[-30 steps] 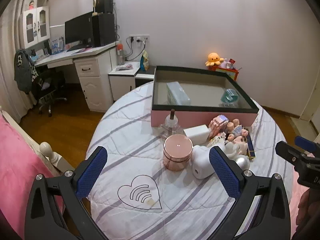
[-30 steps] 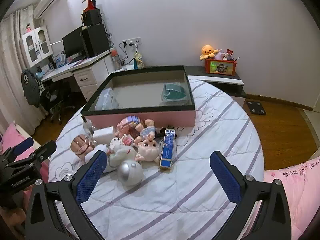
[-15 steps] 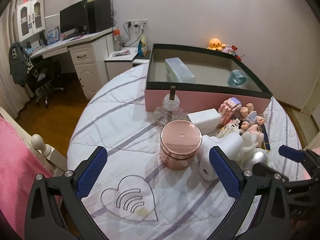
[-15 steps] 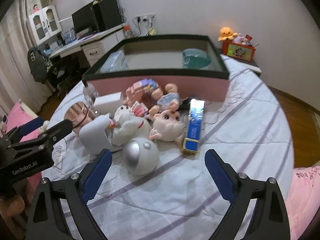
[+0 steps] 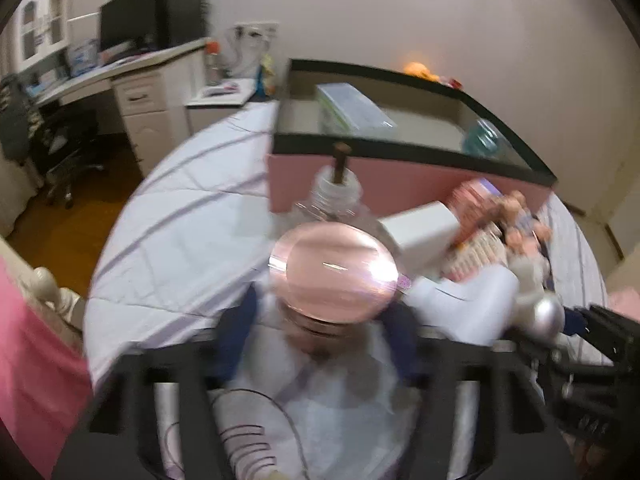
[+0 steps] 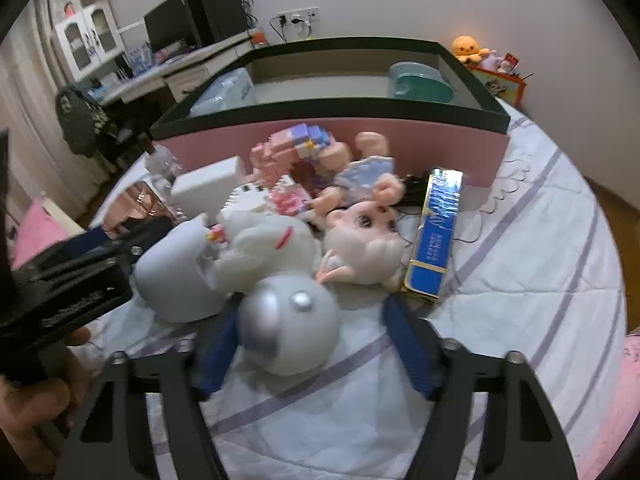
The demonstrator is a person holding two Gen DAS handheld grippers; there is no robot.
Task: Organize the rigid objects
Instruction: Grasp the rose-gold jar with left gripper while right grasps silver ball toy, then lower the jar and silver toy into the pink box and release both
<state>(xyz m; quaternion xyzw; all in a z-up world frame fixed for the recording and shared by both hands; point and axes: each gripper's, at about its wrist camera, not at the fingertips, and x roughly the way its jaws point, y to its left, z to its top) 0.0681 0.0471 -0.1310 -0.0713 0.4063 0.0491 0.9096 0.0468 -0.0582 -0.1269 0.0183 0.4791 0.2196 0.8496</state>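
A round rose-gold tin (image 5: 334, 276) with a shiny lid sits between the left gripper (image 5: 320, 340) fingers, grip unclear. The right gripper (image 6: 312, 344) straddles a silver ball (image 6: 286, 326), jaws apart. Both lie before a pink box (image 6: 400, 140) on a striped bedspread (image 6: 520, 260).

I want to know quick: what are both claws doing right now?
Left gripper: fingers on both sides of the pink jar; grip cannot be told through the blur.
Right gripper: open around the silver ball, not squeezing it.
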